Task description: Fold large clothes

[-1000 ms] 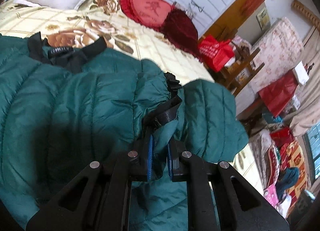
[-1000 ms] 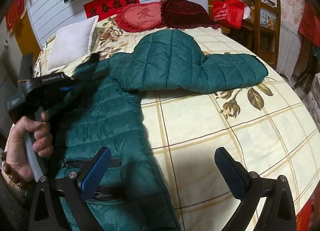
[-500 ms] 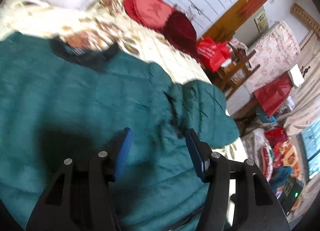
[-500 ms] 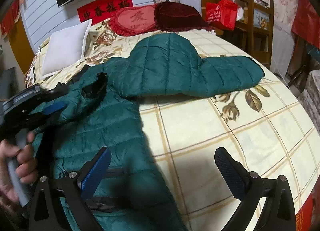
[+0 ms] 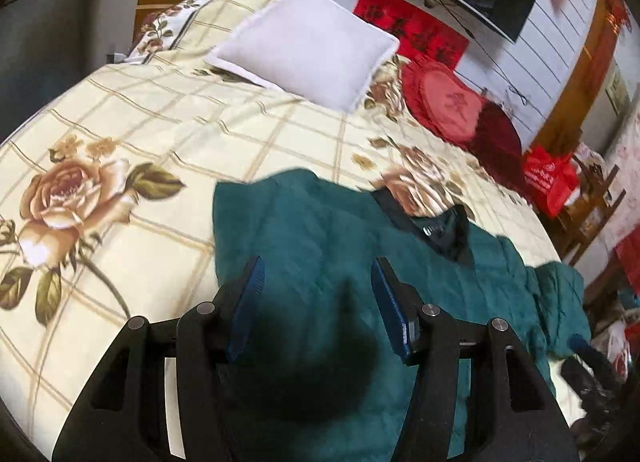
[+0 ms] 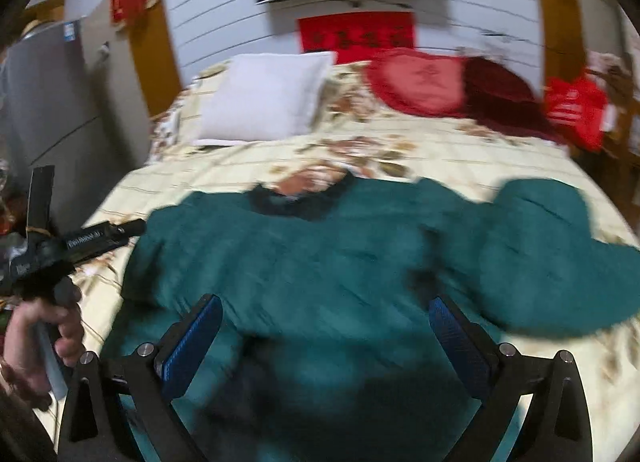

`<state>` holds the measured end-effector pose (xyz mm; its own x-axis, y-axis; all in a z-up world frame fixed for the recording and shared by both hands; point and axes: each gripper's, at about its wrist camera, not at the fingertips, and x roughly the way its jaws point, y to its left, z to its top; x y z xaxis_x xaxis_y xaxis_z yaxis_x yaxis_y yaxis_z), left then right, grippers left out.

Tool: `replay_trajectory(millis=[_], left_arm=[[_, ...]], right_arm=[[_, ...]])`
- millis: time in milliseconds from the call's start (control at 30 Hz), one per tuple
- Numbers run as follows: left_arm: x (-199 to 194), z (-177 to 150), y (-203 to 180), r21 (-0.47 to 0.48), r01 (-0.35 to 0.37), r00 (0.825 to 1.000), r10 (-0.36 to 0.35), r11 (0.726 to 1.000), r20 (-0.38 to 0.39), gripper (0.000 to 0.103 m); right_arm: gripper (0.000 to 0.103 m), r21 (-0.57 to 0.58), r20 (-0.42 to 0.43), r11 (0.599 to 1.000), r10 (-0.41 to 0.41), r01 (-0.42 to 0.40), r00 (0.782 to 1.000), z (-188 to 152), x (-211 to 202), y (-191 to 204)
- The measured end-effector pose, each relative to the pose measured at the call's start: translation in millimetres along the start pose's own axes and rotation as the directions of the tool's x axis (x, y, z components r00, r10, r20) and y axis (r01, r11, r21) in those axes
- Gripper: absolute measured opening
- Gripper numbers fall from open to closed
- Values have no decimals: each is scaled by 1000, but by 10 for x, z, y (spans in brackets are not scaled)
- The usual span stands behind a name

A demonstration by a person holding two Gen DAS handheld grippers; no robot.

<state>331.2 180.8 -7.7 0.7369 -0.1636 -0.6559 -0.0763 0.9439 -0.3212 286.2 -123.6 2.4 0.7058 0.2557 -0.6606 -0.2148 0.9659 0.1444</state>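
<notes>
Jacket: the dark green quilted puffer jacket (image 6: 320,258) lies spread on the cream floral bedspread (image 5: 120,134), its black collar (image 5: 436,232) toward the white square pillow (image 5: 308,58).
Left gripper: your left gripper (image 5: 318,296) is spread wide and holds nothing; a second ago its blue pads were pinched on a fold of the jacket, so you have let that fold go.
Right gripper: your right gripper (image 6: 326,336) is spread too, with nothing between its fingers, hovering over the jacket's lower body.
What changed: the side you carried over now lies flat across the jacket's body, and on that side the jacket's edge runs straight toward the pillow.
Sleeve: the other sleeve (image 6: 548,254) lies out to the side of the collar away from the pillow, unfolded.
Meaning: one side fold looks done; by my reading, the outstretched sleeve is your next target.
Caution: both views are blurred, so check the fold lies smooth.
</notes>
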Motion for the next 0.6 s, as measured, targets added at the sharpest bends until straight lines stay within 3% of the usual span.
replay_trajectory(millis=[133, 200, 233, 300, 433, 533, 600], left_arm=[[320, 23, -3, 27, -45, 998, 46, 999, -34, 55], [514, -17, 34, 21, -58, 996, 60, 998, -73, 55], [597, -62, 50, 11, -58, 994, 59, 998, -89, 55], [620, -128, 10, 0, -55, 995, 55, 998, -83, 55], [628, -190, -104, 30, -80, 993, 82, 996, -82, 55], [640, -213, -99, 39, -89, 993, 91, 995, -77, 55], [644, -245, -82, 47, -81, 994, 84, 996, -64, 56]], right_arm=[[103, 43, -66, 996, 85, -83, 994, 33, 530, 4], [103, 99, -141, 993, 85, -71, 986, -58, 757, -176], [103, 122, -196, 992, 43, -19, 980, -119, 865, -346], [95, 156, -193, 988, 21, 10, 981, -141, 867, -611], [92, 181, -192, 982, -10, 45, 981, -148, 836, -892], [95, 126, -202, 990, -33, 59, 979, -168, 872, -800], [103, 75, -220, 995, -42, 60, 975, -176, 899, -704]])
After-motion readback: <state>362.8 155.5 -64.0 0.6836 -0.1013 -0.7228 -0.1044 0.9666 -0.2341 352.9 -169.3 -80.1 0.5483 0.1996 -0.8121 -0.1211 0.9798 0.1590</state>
